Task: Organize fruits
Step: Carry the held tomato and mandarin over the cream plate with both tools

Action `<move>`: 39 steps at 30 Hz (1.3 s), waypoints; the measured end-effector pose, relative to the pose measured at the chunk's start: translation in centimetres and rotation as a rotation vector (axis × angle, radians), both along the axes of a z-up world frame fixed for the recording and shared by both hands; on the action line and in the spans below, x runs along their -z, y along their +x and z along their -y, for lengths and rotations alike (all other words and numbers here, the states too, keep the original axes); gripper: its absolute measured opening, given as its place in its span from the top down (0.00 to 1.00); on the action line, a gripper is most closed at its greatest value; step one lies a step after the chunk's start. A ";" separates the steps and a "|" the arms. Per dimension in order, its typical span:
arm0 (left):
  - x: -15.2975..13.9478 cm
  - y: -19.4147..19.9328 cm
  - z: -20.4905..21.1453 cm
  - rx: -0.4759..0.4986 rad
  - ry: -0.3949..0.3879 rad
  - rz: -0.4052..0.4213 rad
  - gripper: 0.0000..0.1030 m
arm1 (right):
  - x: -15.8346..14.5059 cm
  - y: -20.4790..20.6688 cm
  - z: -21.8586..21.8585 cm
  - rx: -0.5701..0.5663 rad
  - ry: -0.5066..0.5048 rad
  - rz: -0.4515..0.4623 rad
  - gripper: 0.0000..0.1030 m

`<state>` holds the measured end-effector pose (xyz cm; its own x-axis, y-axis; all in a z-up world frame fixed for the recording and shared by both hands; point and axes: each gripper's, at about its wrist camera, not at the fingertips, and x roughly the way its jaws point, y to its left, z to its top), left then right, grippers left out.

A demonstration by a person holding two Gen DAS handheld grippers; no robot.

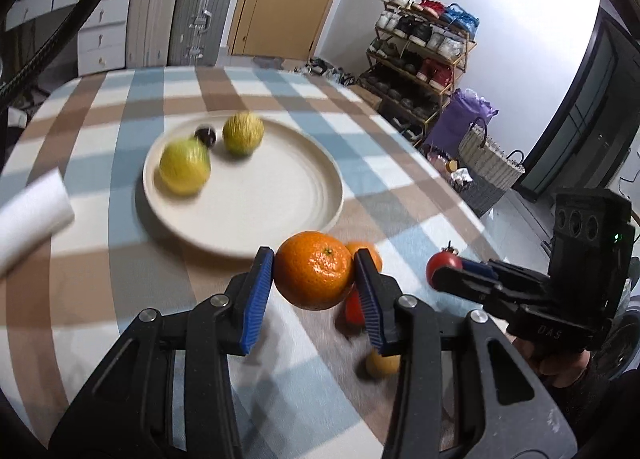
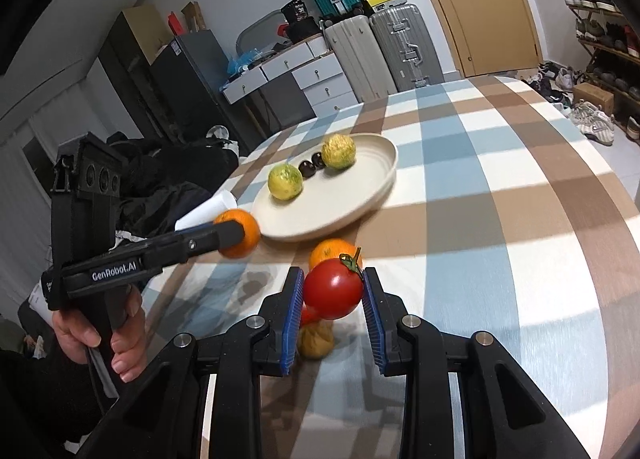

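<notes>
Left wrist view shows the left gripper (image 1: 314,277) clamped on an orange (image 1: 314,275), both blue pads pressed to its sides and the fruit lifted clear of the checked tablecloth (image 1: 360,163), just in front of the near rim of the cream plate (image 1: 304,215). Behind the orange, a second orange (image 1: 370,253) is mostly hidden, with only a slice showing past the right pad. A red fruit (image 1: 354,307) below it is cut off by the same finger, and a small brownish fruit (image 1: 382,365), blurred, lies nearer still to the camera from the plate.

Right wrist view has the right gripper (image 2: 333,291) holding a tomato (image 2: 333,289) with a green stem, raised off the cloth on the near side of the plate. Under it, the red fruit and the brownish fruit are partly covered, and their kind is hard to make out. A hand (image 2: 100,335) grips the handle of the left tool at the left edge.

On the plate sit two yellow-green fruits (image 1: 184,167) toward its left and far side, smeared by motion in the left view. Between them lie two dark small fruits (image 2: 313,165), of which the left view shows only one. A white paper roll (image 1: 28,215) lies left of the plate, cut off by the frame.
</notes>
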<state>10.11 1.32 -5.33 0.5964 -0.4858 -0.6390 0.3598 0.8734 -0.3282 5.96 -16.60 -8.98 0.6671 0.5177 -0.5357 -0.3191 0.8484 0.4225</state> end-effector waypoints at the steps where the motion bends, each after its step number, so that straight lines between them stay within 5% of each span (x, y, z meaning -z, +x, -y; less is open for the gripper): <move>1: -0.5 0.4 -0.1 -0.003 -0.007 0.014 0.63 | -0.2 0.6 -0.1 -0.019 0.011 -0.009 0.71; 10: -2.8 5.8 -0.6 -0.038 -0.005 0.029 0.63 | -4.4 6.2 -0.8 -0.081 -0.010 0.035 0.71; 19: -1.0 11.1 1.0 -0.050 0.016 -0.015 0.63 | -6.5 14.1 -0.8 -0.091 -0.022 0.032 0.71; 29: 2.3 15.2 4.5 -0.030 0.022 -0.080 0.63 | -3.9 22.7 -1.3 -0.121 0.019 -0.122 0.71; 39: 4.0 17.0 6.2 -0.016 0.009 -0.122 0.63 | -1.1 25.0 -2.2 -0.143 0.019 -0.214 0.71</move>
